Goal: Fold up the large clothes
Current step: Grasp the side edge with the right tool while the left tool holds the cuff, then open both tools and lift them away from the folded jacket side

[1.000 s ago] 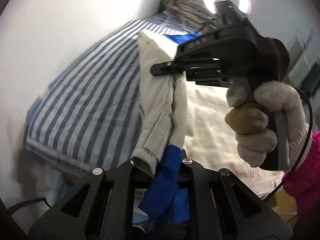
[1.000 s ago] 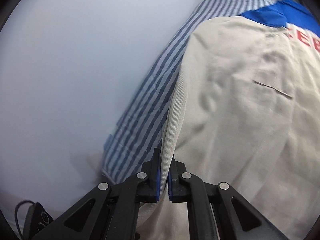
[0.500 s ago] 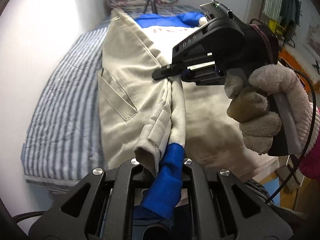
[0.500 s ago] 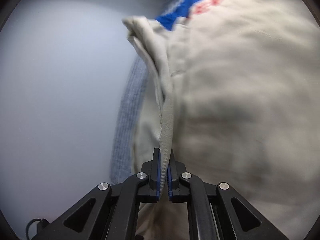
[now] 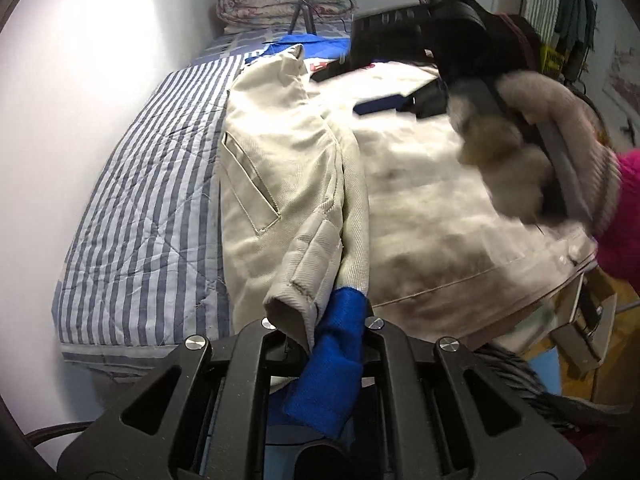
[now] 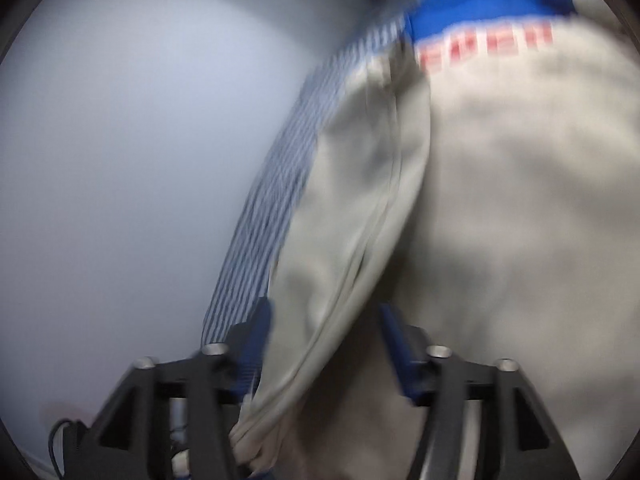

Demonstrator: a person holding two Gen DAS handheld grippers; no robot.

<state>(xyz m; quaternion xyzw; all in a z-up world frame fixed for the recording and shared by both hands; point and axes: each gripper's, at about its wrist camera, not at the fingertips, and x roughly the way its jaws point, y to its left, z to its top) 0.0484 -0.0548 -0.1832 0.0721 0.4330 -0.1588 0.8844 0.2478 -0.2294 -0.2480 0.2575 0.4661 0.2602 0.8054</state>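
— Where was the jacket (image 5: 288,184) at that moment?

— Spread on the bed (image 5: 152,184), over the blue-and-white striped cover, its left side folded in so a slanted pocket faced up. The far end, near the collar, showed a blue panel and red lettering, too blurred to read.

— And the two tools?

— The left hand-held gripper (image 5: 326,320) was clenched on the near edge, pinching a beige cuff and a blue ribbed band together. The right hand-held gripper (image 6: 324,340) stood released, its blue pads wide apart with a fold of beige cloth running loose between them. In the left view it hung above the far half of the jacket, in a gloved hand (image 5: 532,160).

— How would that jacket handle, do you reckon?

— Soft but bulky, I'd judge. The cloth looked like thick twill with padded stitching near the cuff, so it would slump and drag rather than hold a crease. Heavy enough that one pinch point would let the rest sag.

— So where to take hold?

— At seams, hems and the ribbed band, where layers are stitched and the pads get purchase. The flat middle would bunch and slip.
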